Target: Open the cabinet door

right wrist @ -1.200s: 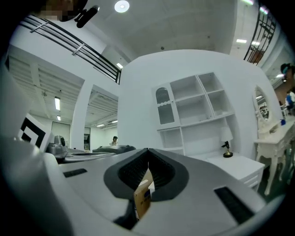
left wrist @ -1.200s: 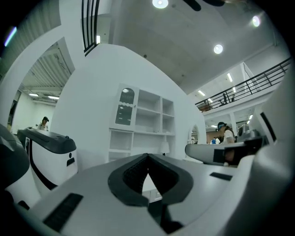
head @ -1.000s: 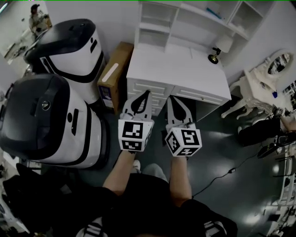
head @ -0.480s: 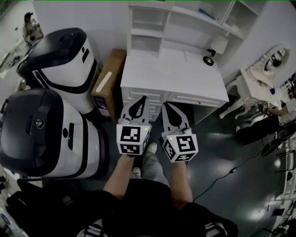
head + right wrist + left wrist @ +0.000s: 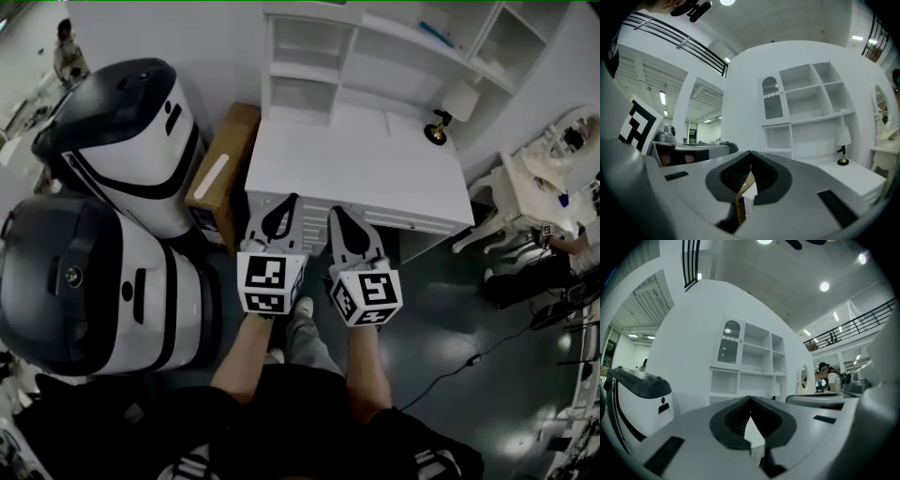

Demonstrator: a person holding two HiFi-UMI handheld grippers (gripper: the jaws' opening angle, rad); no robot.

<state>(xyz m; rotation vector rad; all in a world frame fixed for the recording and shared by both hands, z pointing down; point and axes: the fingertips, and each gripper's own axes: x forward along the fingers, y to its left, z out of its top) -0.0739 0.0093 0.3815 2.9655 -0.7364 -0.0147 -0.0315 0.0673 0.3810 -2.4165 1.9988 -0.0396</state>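
White paint covers the bench (image 5: 361,155) and the shelf unit (image 5: 349,52) that stands along its back edge. The cabinet door (image 5: 730,342), a narrow panel with an arched window, closes the upper left compartment of that shelf unit and sits flush with its frame. The right gripper view shows the same door (image 5: 772,99) beside the open shelves. The head view does not show it clearly.

The left claw (image 5: 288,198) and the right claw (image 5: 335,210) are held side by side, just apart, and point level toward the front edge of the bench, near its left corner. The tips overlap the panelled drawer fronts there, but whether they touch cannot be told. Both are well apart from the door.

In its own view the left claw (image 5: 750,401) has its jaws together at the tips, with nothing between the ribbed pads. The right claw (image 5: 750,154) is likewise closed tip to tip and empty.

A small lamp (image 5: 439,129) with a white shade stands at the back right corner of the bench. A cardboard box (image 5: 221,167) leans against the bench's left side. Left of the box are two large white-and-black machines (image 5: 127,127).
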